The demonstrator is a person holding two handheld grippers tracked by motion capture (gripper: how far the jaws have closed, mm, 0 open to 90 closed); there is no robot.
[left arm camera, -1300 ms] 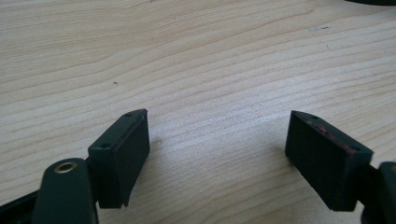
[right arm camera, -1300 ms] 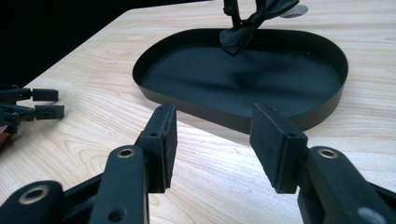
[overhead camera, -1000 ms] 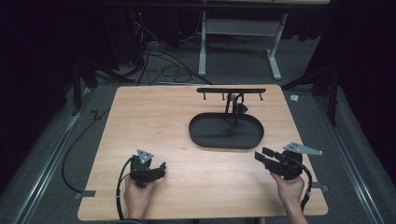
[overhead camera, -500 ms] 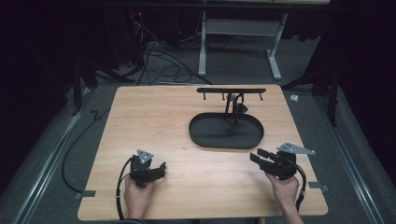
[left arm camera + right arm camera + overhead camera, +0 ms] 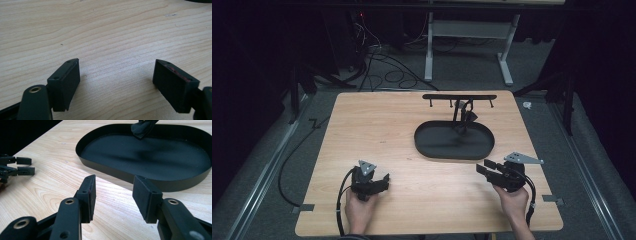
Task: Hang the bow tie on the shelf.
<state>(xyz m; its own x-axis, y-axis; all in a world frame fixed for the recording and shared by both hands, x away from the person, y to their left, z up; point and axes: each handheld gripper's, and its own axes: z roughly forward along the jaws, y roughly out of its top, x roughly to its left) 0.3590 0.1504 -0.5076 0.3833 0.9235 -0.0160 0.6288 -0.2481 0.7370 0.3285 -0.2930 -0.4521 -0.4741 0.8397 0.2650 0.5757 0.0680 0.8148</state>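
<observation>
The left gripper (image 5: pixel 384 181) rests low on the worktop (image 5: pixel 382 130), held by the left hand (image 5: pixel 358 210) at the near edge, well apart from the tray (image 5: pixel 427 145). Its fingers (image 5: pixel 65 82) stand wide apart with only bare wood between them. The right gripper (image 5: pixel 484 167) is held by the right hand (image 5: pixel 513 200) just beside the near rim of the tray, and it points toward the tray. Its fingers (image 5: pixel 87 195) are apart too, less wide, and they hold nothing.

The worktop is light wood with clear grain. Around it lies a grey carpet floor (image 5: pixel 272 165), and the room behind is dark. Beyond the tray, cables (image 5: pixel 382 65) lie on the floor, and a white frame (image 5: pixel 467 45) stands there.

The tray is black, oval and shallow, and lies on the worktop to the right of its middle. At the far rim of the tray stands a black rack (image 5: pixel 459 97) with a bar and small hooks. A dark piece (image 5: pixel 142 127) hangs from it over the tray. Nothing stands between the right gripper and the tray.
</observation>
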